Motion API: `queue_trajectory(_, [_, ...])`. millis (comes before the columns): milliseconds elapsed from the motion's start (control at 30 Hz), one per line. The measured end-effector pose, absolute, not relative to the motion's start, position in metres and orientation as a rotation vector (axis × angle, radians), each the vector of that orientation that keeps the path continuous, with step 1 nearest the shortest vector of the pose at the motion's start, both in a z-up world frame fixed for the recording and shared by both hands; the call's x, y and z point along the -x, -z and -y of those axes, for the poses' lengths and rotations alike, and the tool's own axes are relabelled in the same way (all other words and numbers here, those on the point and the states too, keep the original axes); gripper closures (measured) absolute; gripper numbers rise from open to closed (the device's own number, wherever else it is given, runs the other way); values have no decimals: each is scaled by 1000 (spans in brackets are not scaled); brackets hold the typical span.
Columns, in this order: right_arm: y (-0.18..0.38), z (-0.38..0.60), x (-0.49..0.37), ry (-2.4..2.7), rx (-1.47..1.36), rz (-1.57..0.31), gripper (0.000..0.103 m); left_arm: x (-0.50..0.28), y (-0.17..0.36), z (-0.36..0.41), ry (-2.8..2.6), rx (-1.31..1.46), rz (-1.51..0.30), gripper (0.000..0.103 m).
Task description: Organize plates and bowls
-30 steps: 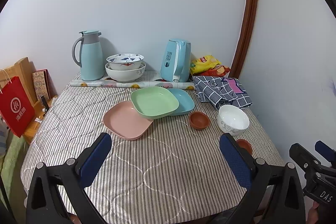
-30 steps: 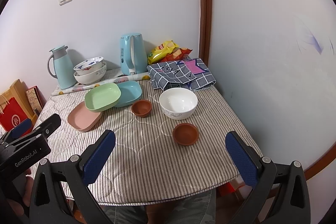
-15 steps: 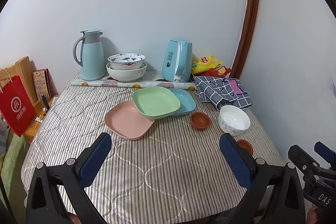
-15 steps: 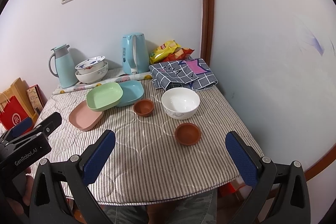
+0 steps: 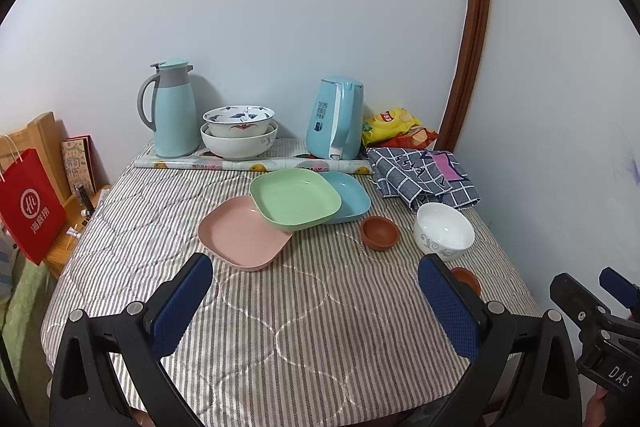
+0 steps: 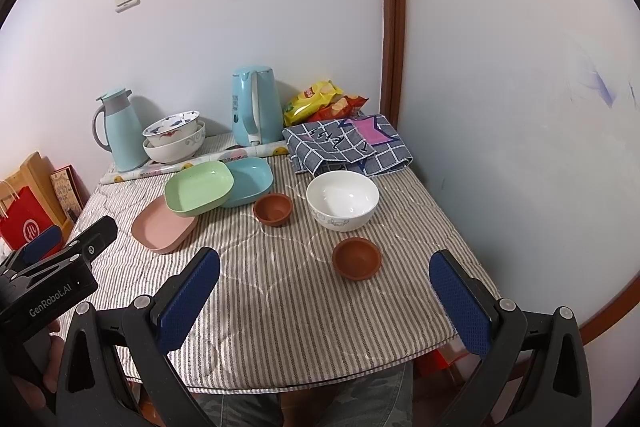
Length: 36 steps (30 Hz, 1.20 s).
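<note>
I count three square plates on the striped desk (image 5: 304, 339): the green plate (image 5: 295, 199) lies on top, overlapping the pink plate (image 5: 244, 233) on its near left and the blue plate (image 5: 347, 195) on its right. To their right I see three loose bowls: a white patterned bowl (image 6: 342, 199) and two small brown bowls, one (image 6: 273, 209) just beside the blue plate, the other (image 6: 356, 257) nearer to me. Two larger bowls (image 5: 239, 131) sit nested at the back, between the thermos jug (image 5: 172, 109) and the electric kettle (image 5: 336, 125). A rolled sheet (image 5: 252, 164) lies before them, and a checked cloth (image 5: 422, 175) and two snack bags (image 5: 394, 127) fill the far right corner. My left gripper (image 5: 316, 301) hangs over the near edge with its jaws spread wide and holding nothing; my right gripper (image 6: 325, 297) does the same, the nearer brown bowl lying between its blue pads (image 6: 460, 311).
</note>
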State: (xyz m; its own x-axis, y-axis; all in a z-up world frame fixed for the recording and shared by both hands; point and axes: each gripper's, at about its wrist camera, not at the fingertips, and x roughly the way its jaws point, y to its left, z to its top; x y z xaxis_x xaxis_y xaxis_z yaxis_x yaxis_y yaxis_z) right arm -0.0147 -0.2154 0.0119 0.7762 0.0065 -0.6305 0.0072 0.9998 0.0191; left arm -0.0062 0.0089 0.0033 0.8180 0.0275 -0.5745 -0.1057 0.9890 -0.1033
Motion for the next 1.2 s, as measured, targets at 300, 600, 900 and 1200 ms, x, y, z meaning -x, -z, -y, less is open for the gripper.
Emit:
queue_trajectory(300, [-16, 213, 12, -9, -16, -677, 0, 1, -7, -4, -53, 133, -603, 0])
queue_trajectory(600, [-18, 215, -3, -17, -33, -672, 0, -22, -3, 0, -47, 120, -626, 0])
queue_trajectory(900, [1, 213, -39, -26, -54, -689, 1, -62, 22, -18, -75, 138, -709, 0])
queue_trajectory(1200, [26, 188, -95, -110, -45, -754, 3, -102, 56, -45, -115, 171, -780, 1])
